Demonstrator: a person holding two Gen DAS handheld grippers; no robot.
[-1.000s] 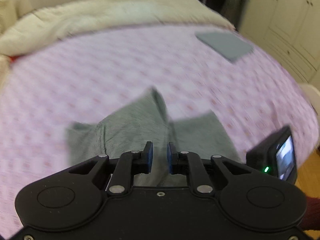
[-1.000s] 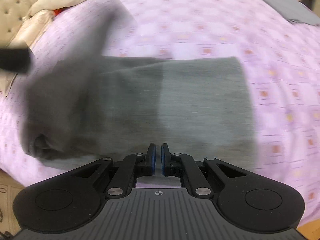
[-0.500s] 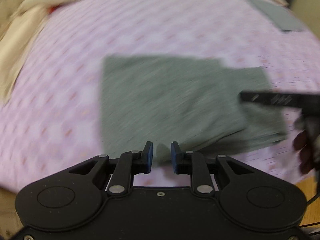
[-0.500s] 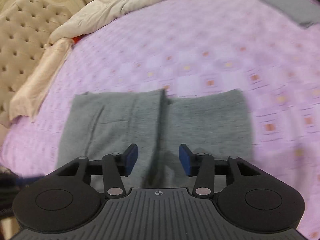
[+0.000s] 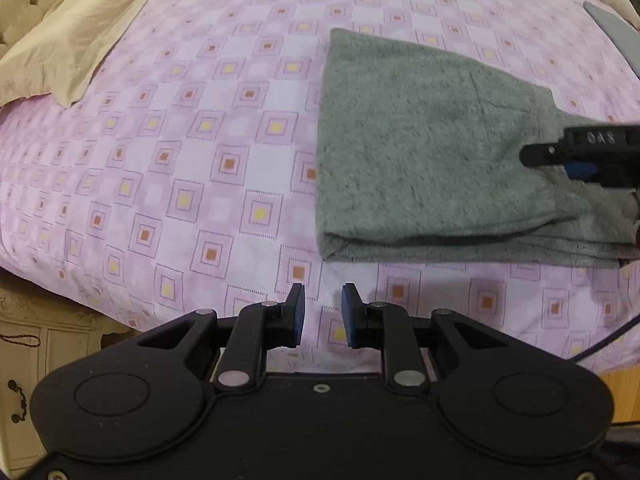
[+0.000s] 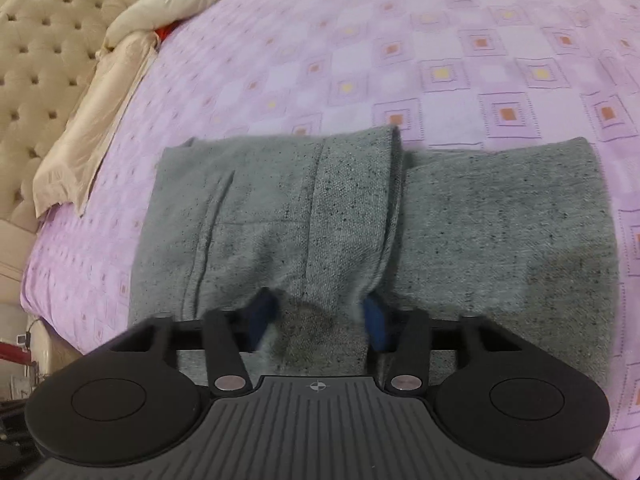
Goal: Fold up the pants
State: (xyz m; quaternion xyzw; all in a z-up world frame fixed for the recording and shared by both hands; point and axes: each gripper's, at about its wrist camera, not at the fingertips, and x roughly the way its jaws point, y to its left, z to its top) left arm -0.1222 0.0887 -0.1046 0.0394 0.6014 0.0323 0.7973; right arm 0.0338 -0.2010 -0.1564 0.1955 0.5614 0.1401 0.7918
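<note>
Your gray pants (image 5: 432, 152) lie folded on the bed (image 5: 200, 140), close to its near edge. The bed has a pink cover with little squares. One folded part of the pants lies on top of the other, and a seam runs down the top part.

Your left claw (image 5: 322, 316) hangs over the bare cover just beside the near left corner of the pants. Its blue pads are a little way apart, and nothing is between them.

Your right claw (image 6: 318, 320) is right over the pants, at their near edge. Its jaws have just been closing. A bump of gray cloth sits between the pads, but they are blurry, so you cannot tell if they pinch it.

A tan blanket (image 5: 68, 36) lies along the far left edge of the bed.
</note>
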